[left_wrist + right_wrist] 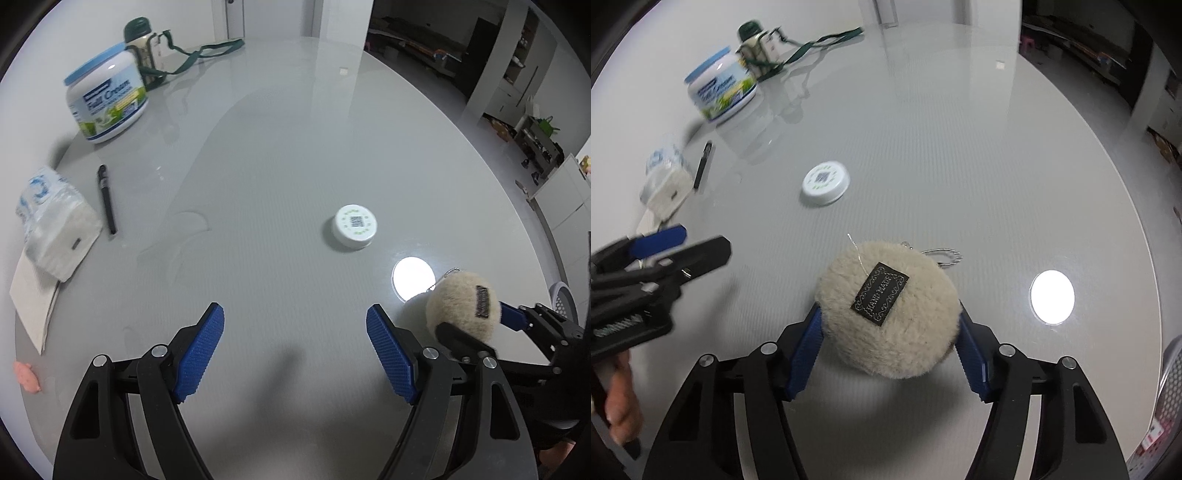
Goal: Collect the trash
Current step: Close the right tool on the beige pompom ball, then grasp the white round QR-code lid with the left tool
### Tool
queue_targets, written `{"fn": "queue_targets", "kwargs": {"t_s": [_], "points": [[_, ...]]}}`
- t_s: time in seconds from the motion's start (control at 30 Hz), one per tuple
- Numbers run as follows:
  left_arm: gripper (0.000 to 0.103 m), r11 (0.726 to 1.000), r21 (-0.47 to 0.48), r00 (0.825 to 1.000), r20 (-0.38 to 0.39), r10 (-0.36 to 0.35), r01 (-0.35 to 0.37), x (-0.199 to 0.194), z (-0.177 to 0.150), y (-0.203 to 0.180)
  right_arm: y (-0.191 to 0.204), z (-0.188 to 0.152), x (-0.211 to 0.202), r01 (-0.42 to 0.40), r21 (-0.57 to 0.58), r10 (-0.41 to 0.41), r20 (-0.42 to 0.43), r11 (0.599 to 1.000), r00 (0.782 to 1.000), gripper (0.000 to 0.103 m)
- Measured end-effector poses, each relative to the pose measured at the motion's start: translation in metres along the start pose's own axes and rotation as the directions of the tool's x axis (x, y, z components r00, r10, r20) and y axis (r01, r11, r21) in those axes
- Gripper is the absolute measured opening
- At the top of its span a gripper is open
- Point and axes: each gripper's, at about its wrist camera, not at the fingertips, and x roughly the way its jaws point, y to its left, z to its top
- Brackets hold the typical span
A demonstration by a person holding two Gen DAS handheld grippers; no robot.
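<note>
Two claws work over a glossy grey table (280,147). The right claw (890,325) has its blue pads pressed against either side of a fluffy cream ball (886,314) with a black woven label and a small metal chain; the ball sits low over the table, just beside a bright round reflection of a ceiling lamp (1052,297). The left claw (295,347) stands wide with nothing between its pads, hovering over bare table to the left of the ball.

Beyond the ball lies a flat white cap (355,225) printed with a square code, well apart from both claws and with nothing between it and them. Along the left edge are a soft pack of tissues (55,221) resting on a folded napkin (33,306), a black pen (107,199) just beside the pack, and a small pink scrap (26,376) near the table's rim. Farther back stand a white tub with a pale blue lid (107,103) marked "Full Cream" and a green-capped bottle (142,40) with a green strap trailing across the table.

The table is rounded and mirrors a white wall. To the right the room is dim, with shelving and white cabinets; a perforated basket rim (1171,387) shows at the right edge.
</note>
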Motion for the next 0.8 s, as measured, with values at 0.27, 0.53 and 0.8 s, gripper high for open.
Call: {"fn": "queue_targets", "kwargs": {"t_s": [0.27,0.53,0.8], "points": [[0.080,0.999,0.002,0.999,0.000,-0.036,0.036,0.026,0.019,-0.022,-0.033,-0.007,-0.028,0.013,0.117,-0.019,0.045,0.993,0.999,0.064],[0.080,1.000,0.020,1.000,-0.001,0.001,-0.001,0.055,0.034,-0.037,-0.055,-0.027,-0.039,0.014,0.209,-0.024,0.049,0.978,0.998,0.064],[0.069,0.999,0.031,1.000,0.000,0.012,-0.012,0.068,0.040,-0.044,-0.066,-0.031,-0.046,0.018,0.236,-0.034,0.063,0.971,0.997,0.064]]}}
